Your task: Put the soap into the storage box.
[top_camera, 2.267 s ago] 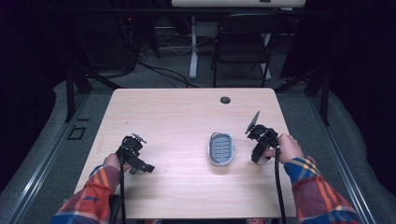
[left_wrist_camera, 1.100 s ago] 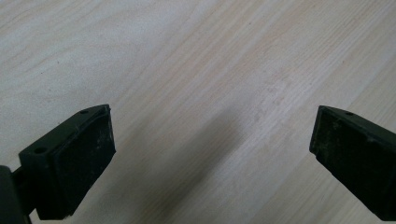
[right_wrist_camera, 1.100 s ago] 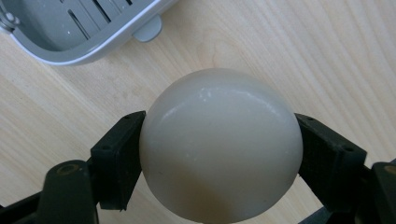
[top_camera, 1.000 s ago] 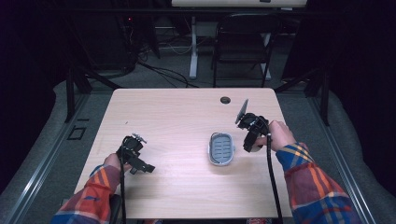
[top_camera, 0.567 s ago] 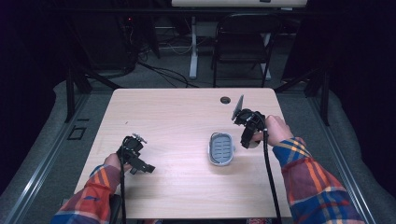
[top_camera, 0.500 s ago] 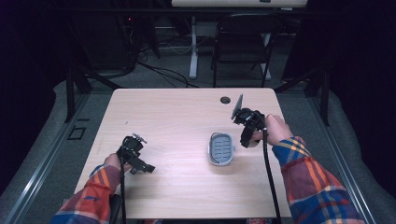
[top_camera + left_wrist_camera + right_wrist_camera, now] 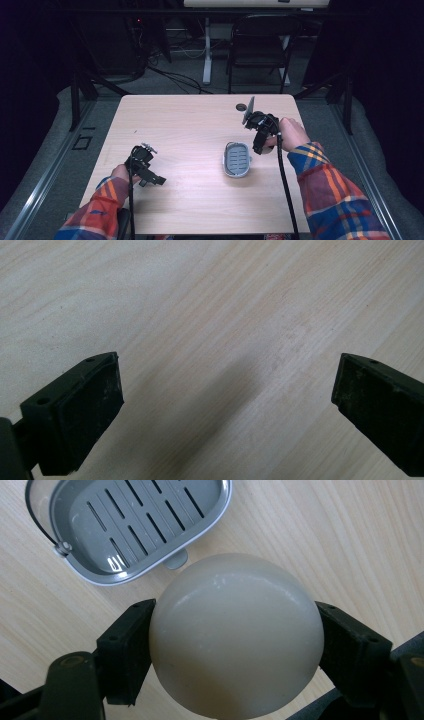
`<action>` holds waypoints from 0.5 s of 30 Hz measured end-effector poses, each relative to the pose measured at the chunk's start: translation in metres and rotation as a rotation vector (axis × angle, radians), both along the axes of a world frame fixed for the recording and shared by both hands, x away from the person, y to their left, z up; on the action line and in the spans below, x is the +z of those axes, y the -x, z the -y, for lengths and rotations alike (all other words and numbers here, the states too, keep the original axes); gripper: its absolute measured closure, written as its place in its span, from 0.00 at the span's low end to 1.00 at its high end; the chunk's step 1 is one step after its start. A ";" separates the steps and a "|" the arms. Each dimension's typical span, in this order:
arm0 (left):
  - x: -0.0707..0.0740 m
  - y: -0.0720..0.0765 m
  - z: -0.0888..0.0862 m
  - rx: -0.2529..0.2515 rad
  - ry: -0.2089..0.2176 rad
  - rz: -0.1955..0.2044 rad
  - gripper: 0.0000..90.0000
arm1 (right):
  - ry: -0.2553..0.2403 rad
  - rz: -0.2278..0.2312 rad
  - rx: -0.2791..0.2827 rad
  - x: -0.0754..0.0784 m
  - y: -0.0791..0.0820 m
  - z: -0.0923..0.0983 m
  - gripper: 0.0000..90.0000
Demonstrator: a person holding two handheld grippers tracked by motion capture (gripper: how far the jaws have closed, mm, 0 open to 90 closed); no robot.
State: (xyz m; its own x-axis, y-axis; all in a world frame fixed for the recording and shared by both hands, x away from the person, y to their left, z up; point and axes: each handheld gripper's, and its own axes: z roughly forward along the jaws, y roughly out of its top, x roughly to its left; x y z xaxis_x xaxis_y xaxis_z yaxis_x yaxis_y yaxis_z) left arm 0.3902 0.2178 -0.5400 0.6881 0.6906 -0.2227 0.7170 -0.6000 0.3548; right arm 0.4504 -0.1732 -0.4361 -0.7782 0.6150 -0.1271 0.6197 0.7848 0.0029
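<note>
Soap (image 7: pixel 235 637): smooth, cream, rounded bar with a faint sheen; clamped between the right gripper's (image 7: pixel 235 650) black pads, above the table just off the dish's right rim.
Dish (image 7: pixel 237 160): grey plastic, oval, slotted floor, glossy; right of the table's middle.
Table (image 7: pixel 190 130): pale wood, fine straight grain.
Left gripper (image 7: pixel 227 400): released, matte scuffed pads wide apart, near the front left corner.

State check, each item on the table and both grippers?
Soap bar: round, cream, off the table, clamped between the right jaws.
Soap dish: grey, slotted, empty, flat on the table.
Right gripper: shut on the soap bar, beside the dish.
Left gripper: open, nothing between its jaws, over bare wood.
</note>
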 end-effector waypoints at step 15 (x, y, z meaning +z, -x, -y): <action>0.000 0.000 0.000 -0.002 -0.002 -0.002 0.00 | 0.000 0.005 0.049 0.004 0.000 -0.023 0.25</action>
State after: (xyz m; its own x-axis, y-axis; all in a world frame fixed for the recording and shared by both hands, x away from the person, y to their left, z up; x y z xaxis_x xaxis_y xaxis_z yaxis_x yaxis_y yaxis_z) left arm 0.3903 0.2181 -0.5398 0.6889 0.6897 -0.2229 0.7167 -0.6021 0.3519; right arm 0.4500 -0.1499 -0.4317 -0.8070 0.5758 -0.1313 0.5802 0.8144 0.0056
